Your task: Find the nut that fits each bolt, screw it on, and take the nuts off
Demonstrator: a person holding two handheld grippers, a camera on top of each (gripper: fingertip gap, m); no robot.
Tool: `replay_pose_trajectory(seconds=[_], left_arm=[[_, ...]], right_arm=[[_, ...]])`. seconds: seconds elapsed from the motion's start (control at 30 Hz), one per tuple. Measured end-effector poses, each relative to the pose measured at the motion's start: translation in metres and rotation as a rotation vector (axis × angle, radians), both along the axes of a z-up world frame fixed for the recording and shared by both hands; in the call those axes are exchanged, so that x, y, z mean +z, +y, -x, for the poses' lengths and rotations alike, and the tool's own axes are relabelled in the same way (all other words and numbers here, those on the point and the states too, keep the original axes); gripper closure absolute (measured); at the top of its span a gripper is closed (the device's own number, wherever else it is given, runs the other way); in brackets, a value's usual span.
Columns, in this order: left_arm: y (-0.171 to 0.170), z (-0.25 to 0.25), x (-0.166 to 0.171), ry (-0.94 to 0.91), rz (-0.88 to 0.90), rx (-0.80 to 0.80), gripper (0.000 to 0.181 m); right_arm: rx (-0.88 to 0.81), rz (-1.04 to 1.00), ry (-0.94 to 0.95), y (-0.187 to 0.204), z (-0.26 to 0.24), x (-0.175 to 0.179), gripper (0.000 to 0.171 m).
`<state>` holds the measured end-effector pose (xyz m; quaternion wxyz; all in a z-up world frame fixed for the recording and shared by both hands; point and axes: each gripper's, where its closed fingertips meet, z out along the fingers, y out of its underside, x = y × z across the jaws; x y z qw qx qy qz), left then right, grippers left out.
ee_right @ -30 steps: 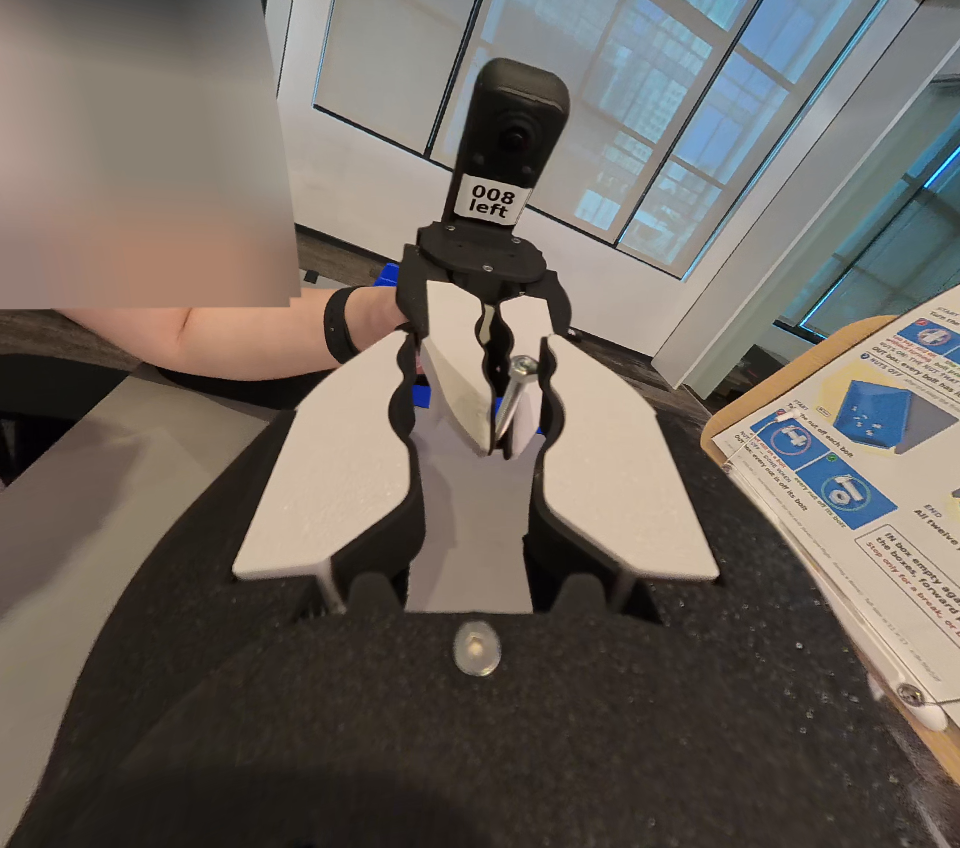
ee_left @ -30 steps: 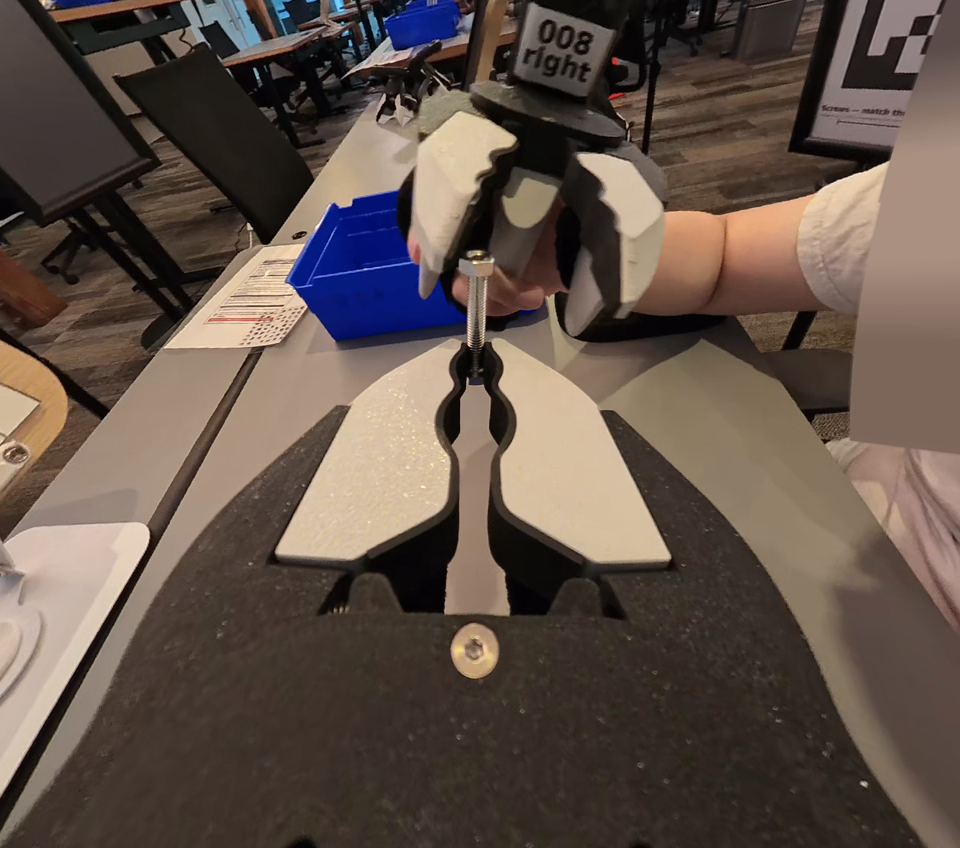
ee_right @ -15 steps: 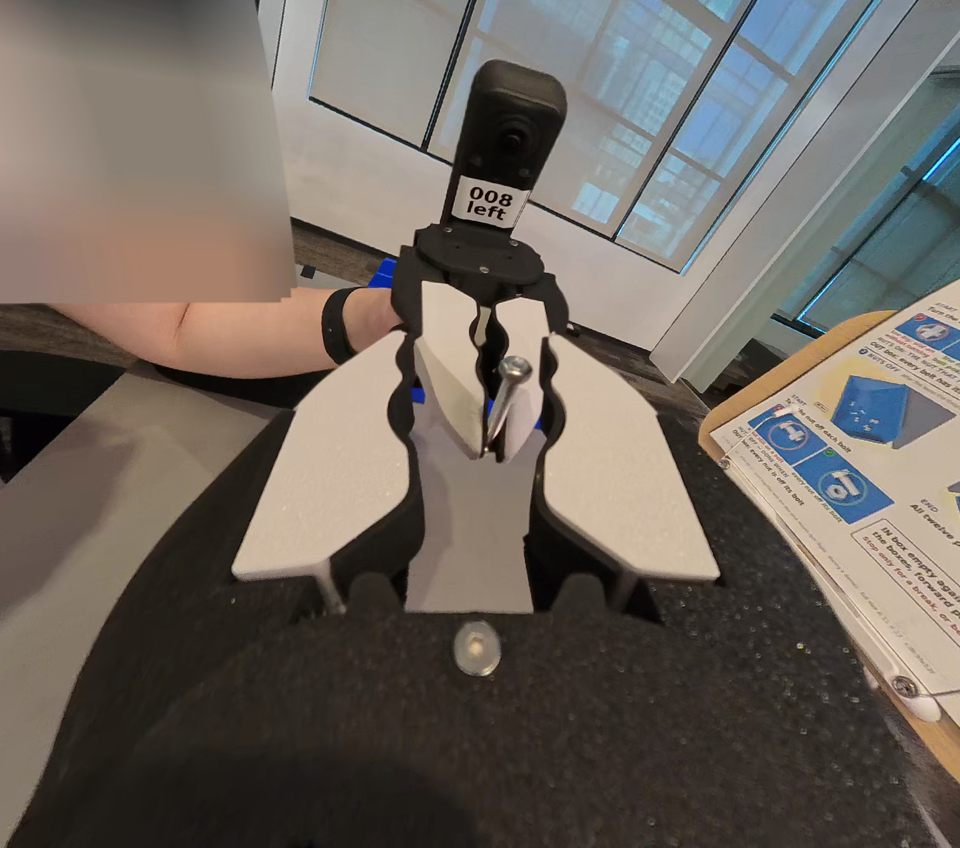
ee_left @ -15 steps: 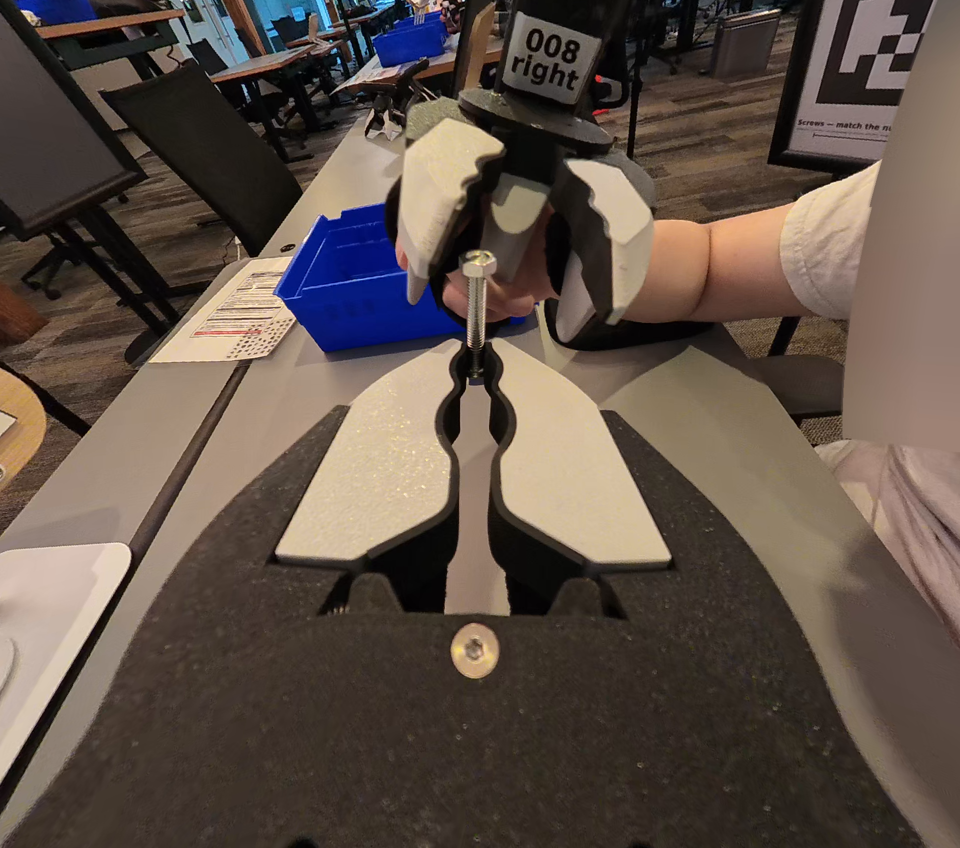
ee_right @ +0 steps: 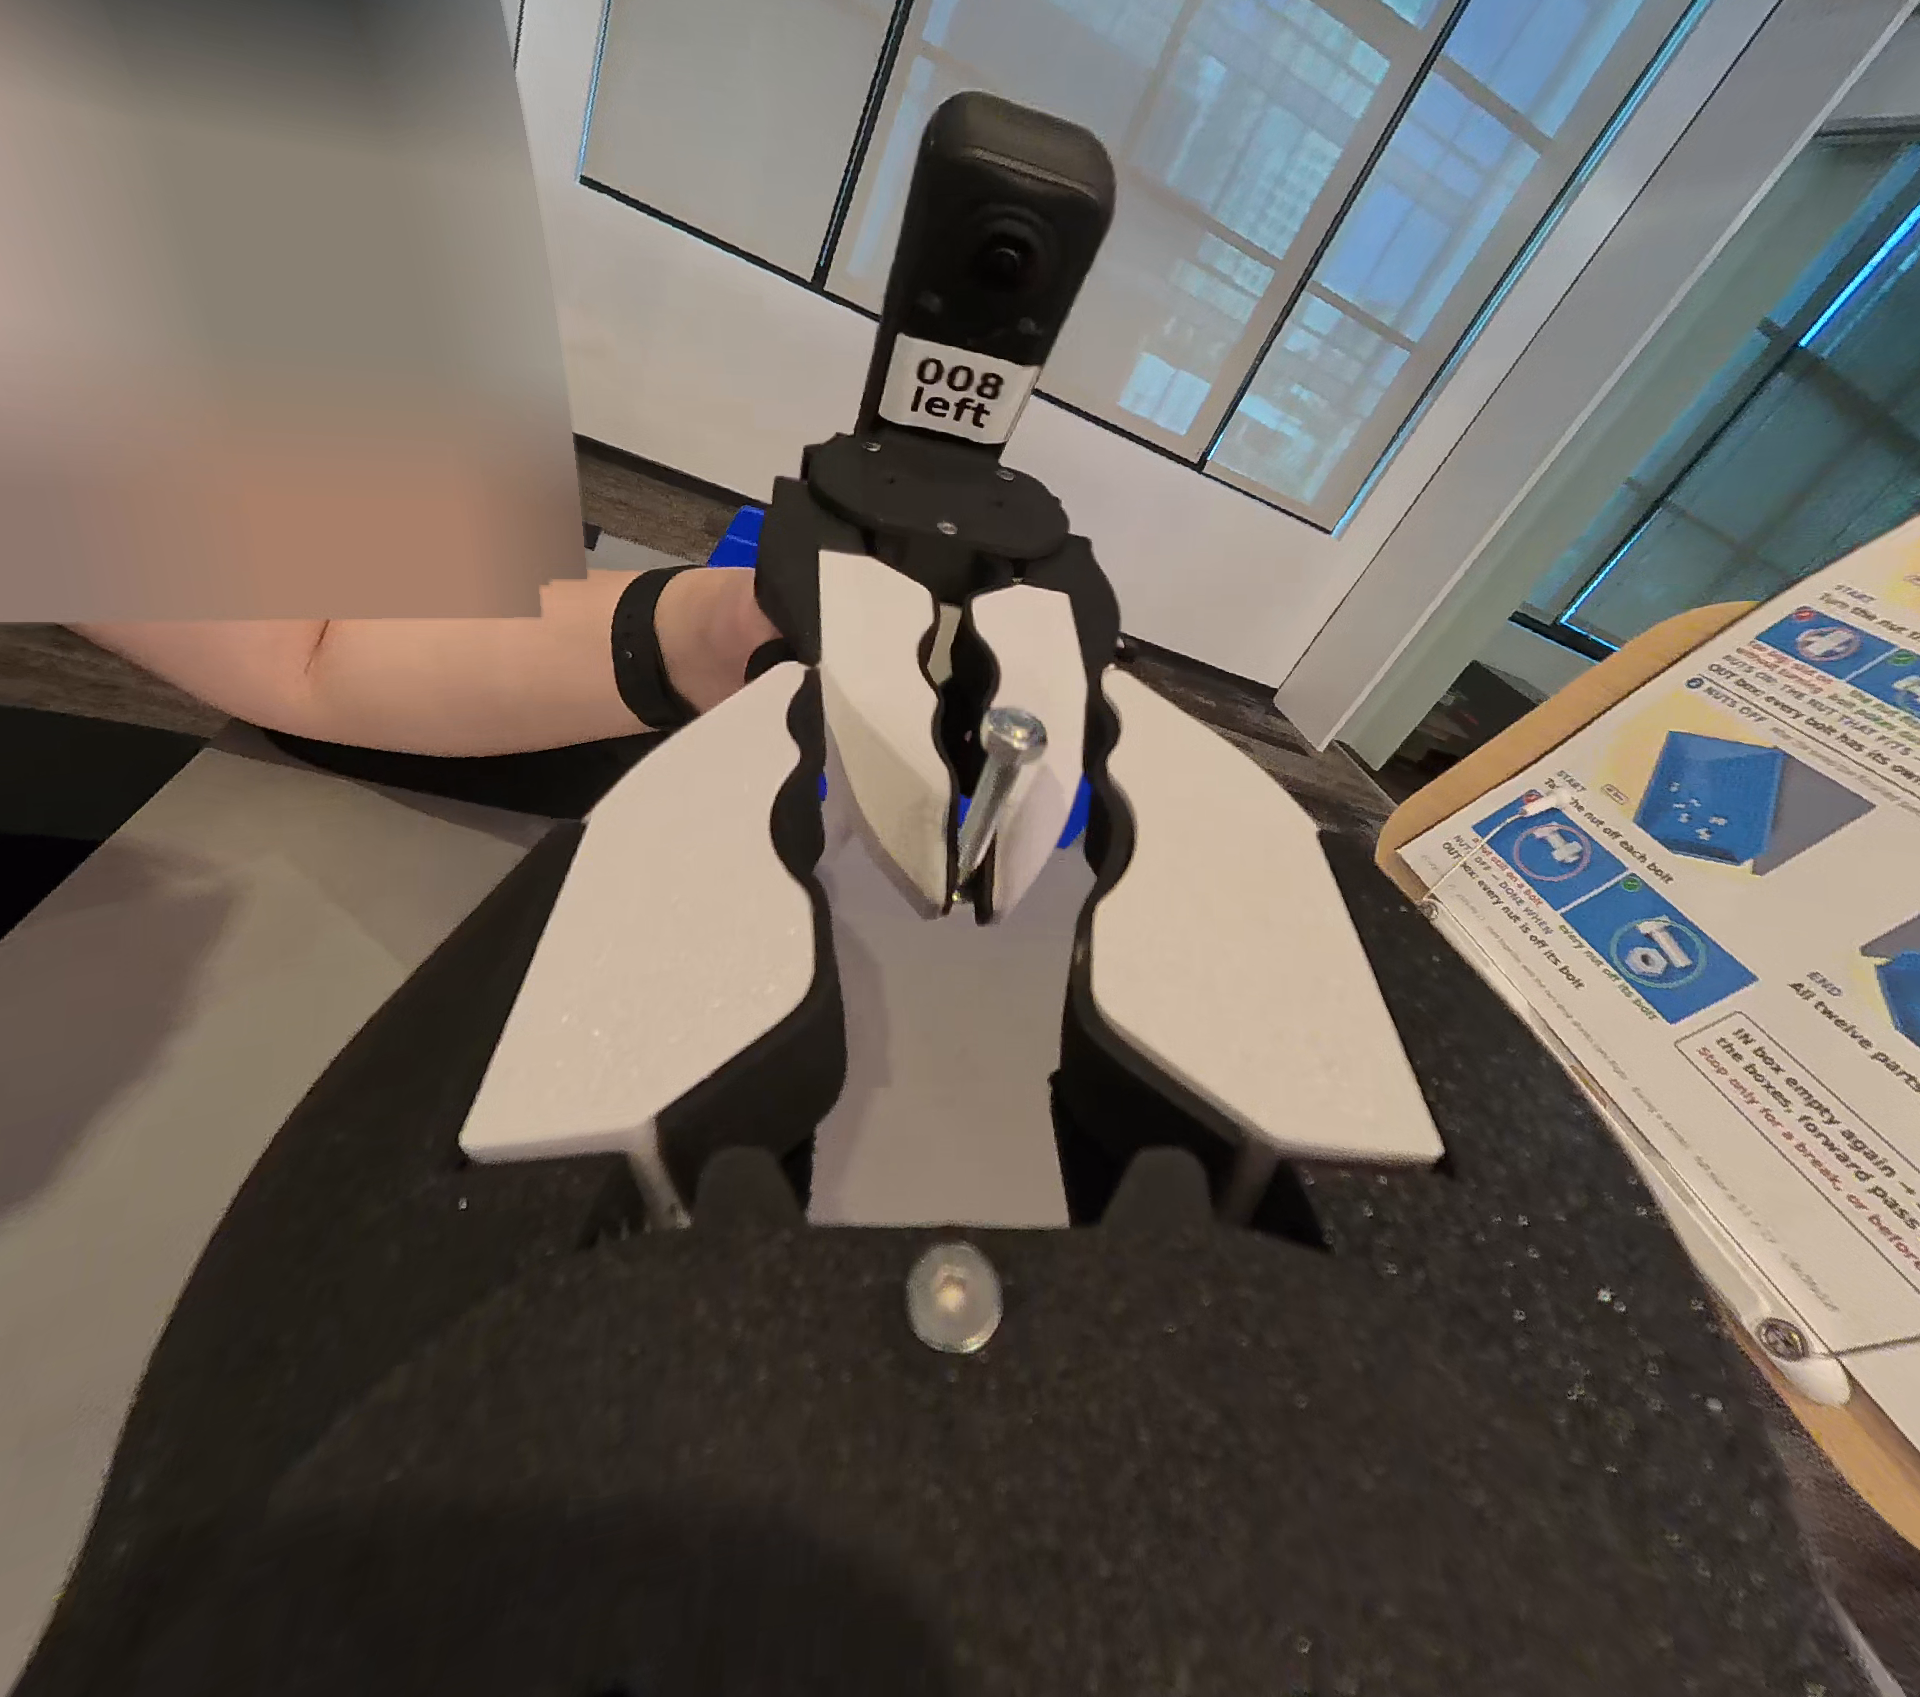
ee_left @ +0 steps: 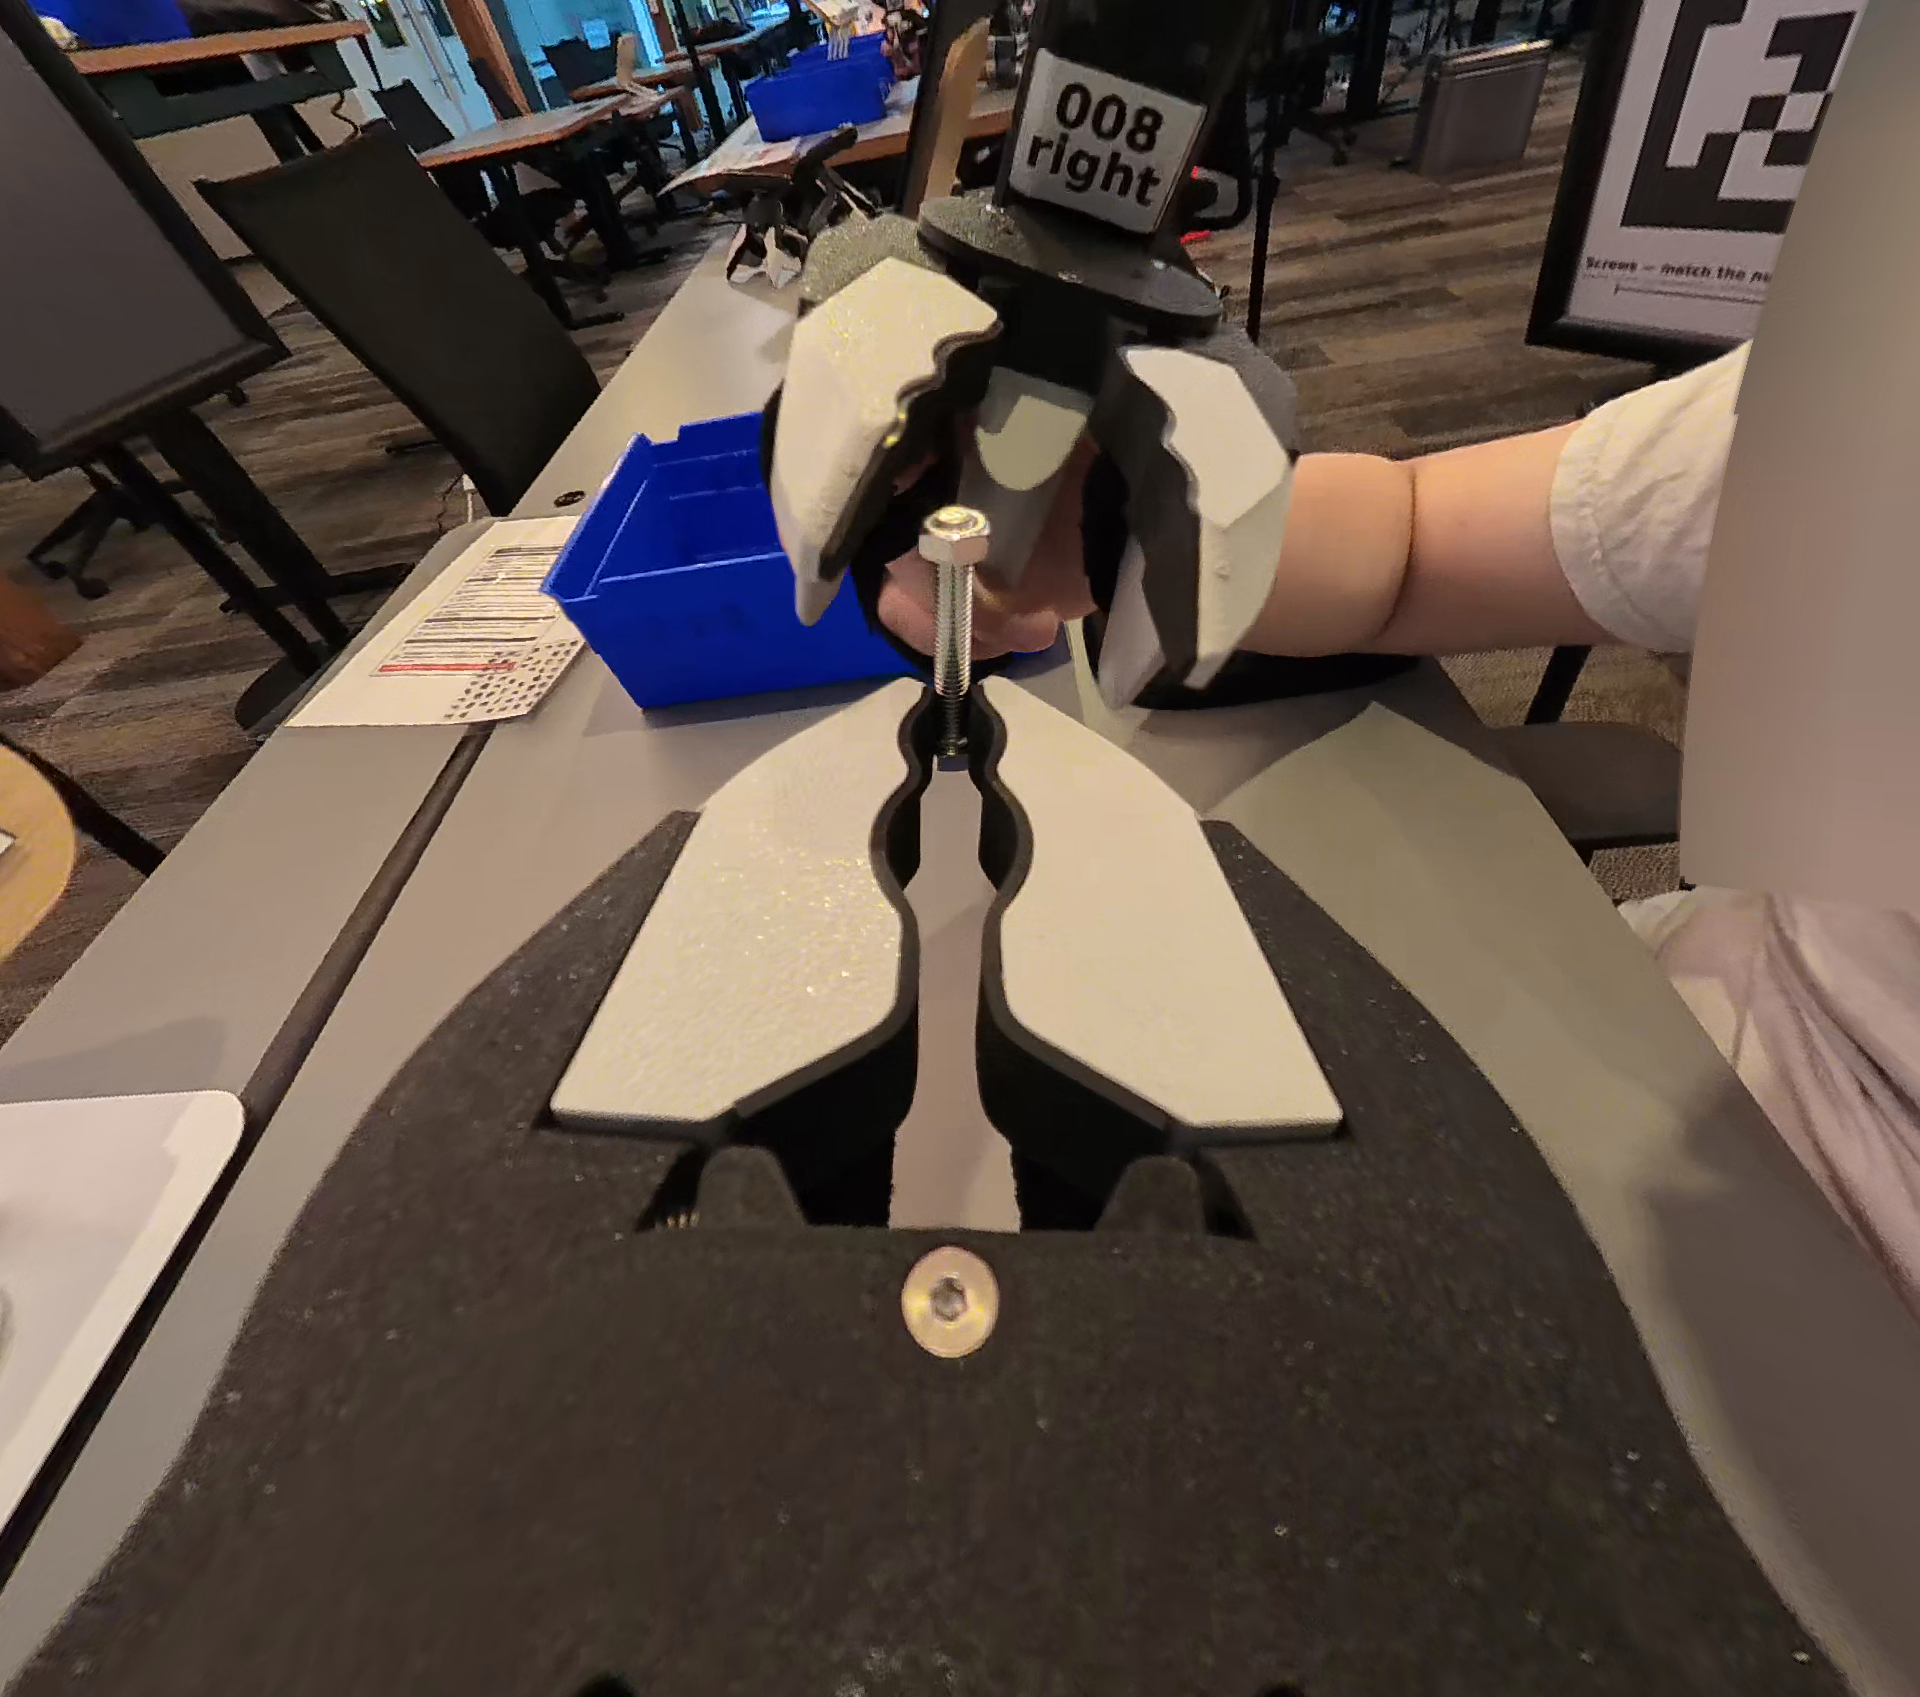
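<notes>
A silver hex-head bolt stands upright, head up. My left gripper is shut on its lower threaded end. No nut shows on the bolt, and its tip is hidden between the pads. My right gripper faces the left one and is open and empty, with one white finger on each side of the bolt head and no contact. In the right wrist view the bolt leans in the left gripper, which sits in the gap of my open right gripper.
A blue bin stands on the grey table behind the grippers, with a printed sheet to its left. A white pad is at the near left. An instruction sheet on a wooden board lies on the right. A black chair stands beyond the table. My left and right fingertips are right by each other.
Almost nothing has changed. The left wrist view has swung slightly right. The left gripper still holds the bolt, and the right gripper stays open around its head.
</notes>
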<state>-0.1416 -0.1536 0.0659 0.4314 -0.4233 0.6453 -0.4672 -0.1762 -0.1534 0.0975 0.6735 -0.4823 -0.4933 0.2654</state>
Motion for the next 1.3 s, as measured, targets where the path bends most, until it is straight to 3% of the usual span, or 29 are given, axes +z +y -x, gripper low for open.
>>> replay_pose_trajectory(seconds=[0.2,0.3,0.6,0.73,0.9,1.13,1.3], left_arm=[[0.015,0.004,0.005,-0.018,0.018,0.062,0.177],[0.021,0.009,0.011,-0.044,0.048,0.078,0.177],[0.007,-0.002,0.0,-0.009,0.026,0.032,0.177],[0.02,0.004,0.007,-0.031,0.043,0.084,0.177],[0.025,0.009,0.014,-0.064,0.123,0.08,0.177],[0.011,-0.001,0.001,-0.005,0.055,0.045,0.177],[0.027,0.007,0.01,-0.04,0.063,0.116,0.177]], right_arm=[[-0.027,-0.009,-0.029,0.003,-0.004,-0.002,0.121],[-0.002,0.02,0.017,0.003,-0.01,0.004,0.128],[0.009,0.032,0.015,0.001,0.0,-0.001,0.122],[-0.025,0.014,0.009,0.005,-0.003,0.0,0.118],[-0.025,0.038,0.065,0.008,-0.011,0.007,0.123],[-0.002,0.051,0.052,0.006,-0.001,0.0,0.118],[-0.021,0.038,0.029,0.007,-0.006,0.001,0.117]])
